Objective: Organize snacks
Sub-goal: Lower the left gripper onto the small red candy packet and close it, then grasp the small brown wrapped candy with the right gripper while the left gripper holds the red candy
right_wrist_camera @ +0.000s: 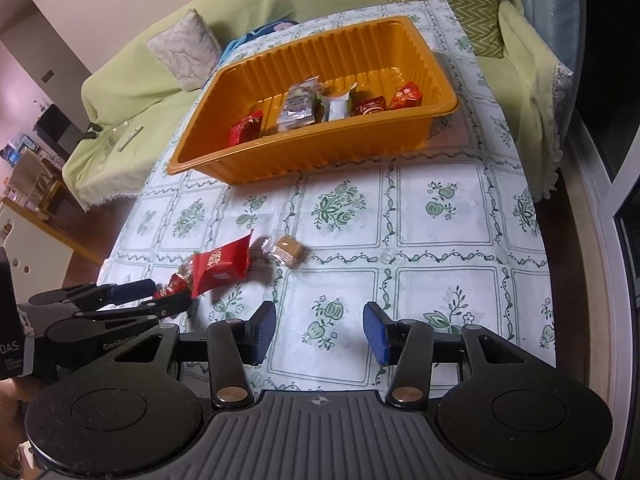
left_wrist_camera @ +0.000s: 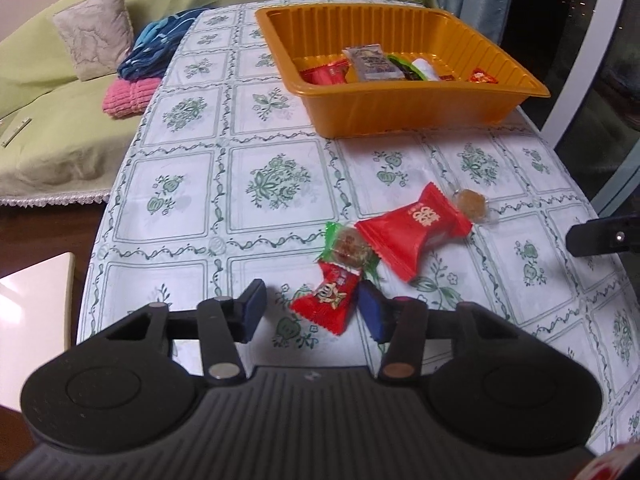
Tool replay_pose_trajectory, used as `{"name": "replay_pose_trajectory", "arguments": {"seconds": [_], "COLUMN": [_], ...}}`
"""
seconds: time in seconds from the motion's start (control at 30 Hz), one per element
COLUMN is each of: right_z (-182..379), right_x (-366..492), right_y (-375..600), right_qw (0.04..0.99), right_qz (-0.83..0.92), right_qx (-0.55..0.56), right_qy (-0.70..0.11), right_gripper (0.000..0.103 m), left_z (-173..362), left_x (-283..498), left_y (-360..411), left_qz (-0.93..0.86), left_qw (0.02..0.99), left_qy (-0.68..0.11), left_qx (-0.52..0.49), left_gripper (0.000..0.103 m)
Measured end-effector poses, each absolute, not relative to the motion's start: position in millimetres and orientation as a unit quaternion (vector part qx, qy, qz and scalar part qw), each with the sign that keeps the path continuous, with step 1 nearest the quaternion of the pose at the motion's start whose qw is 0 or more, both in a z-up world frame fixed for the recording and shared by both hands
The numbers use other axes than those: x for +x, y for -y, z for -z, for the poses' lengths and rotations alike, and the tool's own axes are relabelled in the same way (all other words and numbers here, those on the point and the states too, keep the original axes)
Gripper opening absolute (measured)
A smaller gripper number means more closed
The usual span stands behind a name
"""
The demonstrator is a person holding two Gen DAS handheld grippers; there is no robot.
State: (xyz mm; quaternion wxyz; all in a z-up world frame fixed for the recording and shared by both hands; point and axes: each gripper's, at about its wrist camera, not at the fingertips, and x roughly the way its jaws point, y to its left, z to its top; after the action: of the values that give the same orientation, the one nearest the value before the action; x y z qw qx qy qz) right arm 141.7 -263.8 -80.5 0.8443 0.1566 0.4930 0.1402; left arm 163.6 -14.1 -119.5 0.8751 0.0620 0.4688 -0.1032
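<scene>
Four wrapped sweets are left out on the bench (left_wrist_camera: 192,200), huddled together near its front edge, while the orange plastic tray (left_wrist_camera: 400,108) farther back already holds a handful of packets — a grey-brown sachet, a white one, something green, and several red ones. By that count I would say the tidying is past the halfway mark, with this last cluster to clear.

The cluster is tight. A small red candy (left_wrist_camera: 326,300) lies nearest, its upper end touching a green-wrapped candy (left_wrist_camera: 348,246), which in turn tucks under the corner of a large red packet (left_wrist_camera: 414,228). A clear-wrapped brown sweet (left_wrist_camera: 472,202) sits just beside the large packet's far end.

The left gripper (left_wrist_camera: 316,306) is down at the small red candy, its jaws partly open and straddling it. The right-hand pad looks to be against the wrapper's edge and the left-hand pad stands clear of it, so nothing is gripped yet. From the right wrist view the same gripper's jaws reach in from the left at the red pile.

The right gripper (right_wrist_camera: 320,330) hangs over bare patterned cloth, well apart from the sweets, its jaws partly open with nothing between them.

What remains, as I judge it: close on the small red candy without dragging its green neighbour along, carry it to the tray, then do likewise for the other three.
</scene>
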Motion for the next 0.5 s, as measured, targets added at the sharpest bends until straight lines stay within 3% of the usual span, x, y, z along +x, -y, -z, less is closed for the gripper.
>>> {"name": "replay_pose_trajectory", "arguments": {"seconds": [0.5], "right_z": [81.9], "right_x": [144.4], "right_y": [257.7], "right_qw": [0.844], "right_qz": [-0.142], "right_qx": [0.154], "right_qy": [-0.494], "right_gripper": [0.049], "left_z": [118.7], "left_x": [160.9], "left_y": [17.9], "left_qz": [0.131], "left_qw": [0.875], "left_qy": [-0.460], "left_qx": [0.069], "left_gripper": [0.019]}}
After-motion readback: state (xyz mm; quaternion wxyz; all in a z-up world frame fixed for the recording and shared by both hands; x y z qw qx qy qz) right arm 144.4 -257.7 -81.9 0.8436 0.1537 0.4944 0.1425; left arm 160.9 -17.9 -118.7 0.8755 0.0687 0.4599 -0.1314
